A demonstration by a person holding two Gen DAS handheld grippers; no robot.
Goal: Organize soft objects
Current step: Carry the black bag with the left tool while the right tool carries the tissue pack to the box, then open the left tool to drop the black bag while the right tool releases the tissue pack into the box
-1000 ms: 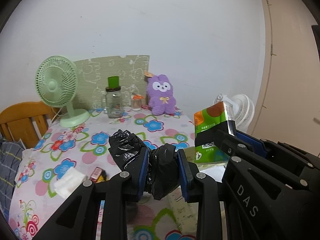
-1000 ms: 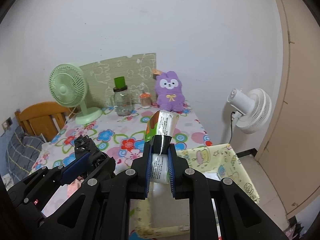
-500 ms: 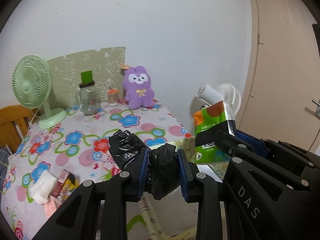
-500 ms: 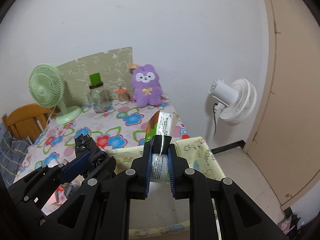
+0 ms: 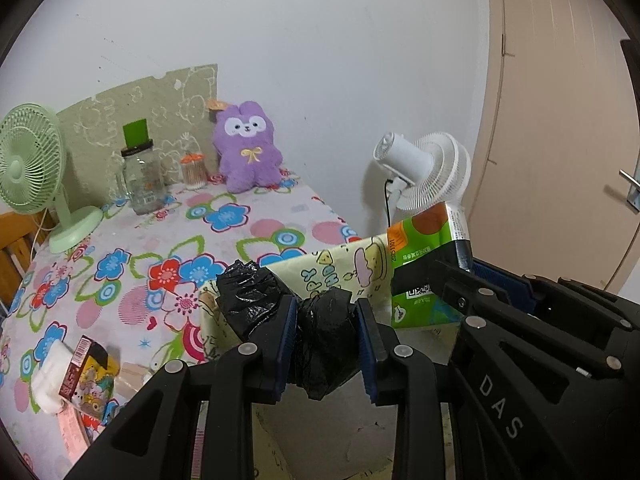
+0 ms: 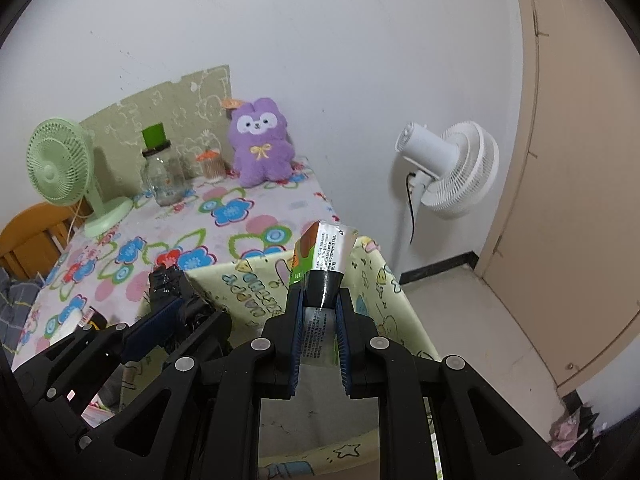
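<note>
My left gripper (image 5: pixel 326 338) is shut on a crumpled black plastic bag (image 5: pixel 320 320), which bulges out past the left finger. My right gripper (image 6: pixel 320 320) is shut on a green tissue pack (image 6: pixel 322 256), also seen in the left wrist view (image 5: pixel 424 264). Both are held over a yellow cartoon-print fabric bin (image 6: pixel 372 280) that stands against the table's right edge (image 5: pixel 340 264). The left gripper with its black bag (image 6: pixel 168 280) shows at the left of the right wrist view.
A floral-cloth table (image 5: pixel 168 240) holds a green fan (image 5: pixel 28 164), a glass jar (image 5: pixel 140 176), a small jar (image 5: pixel 194 170), a purple plush rabbit (image 5: pixel 246 152), a white tissue pack (image 5: pixel 50 372) and a small snack box (image 5: pixel 86 368). A white floor fan (image 6: pixel 452 172) stands by the door (image 6: pixel 580 160).
Both grippers have swung right and come over the yellow bin, each keeping its hold. The table has shifted left in both views.
</note>
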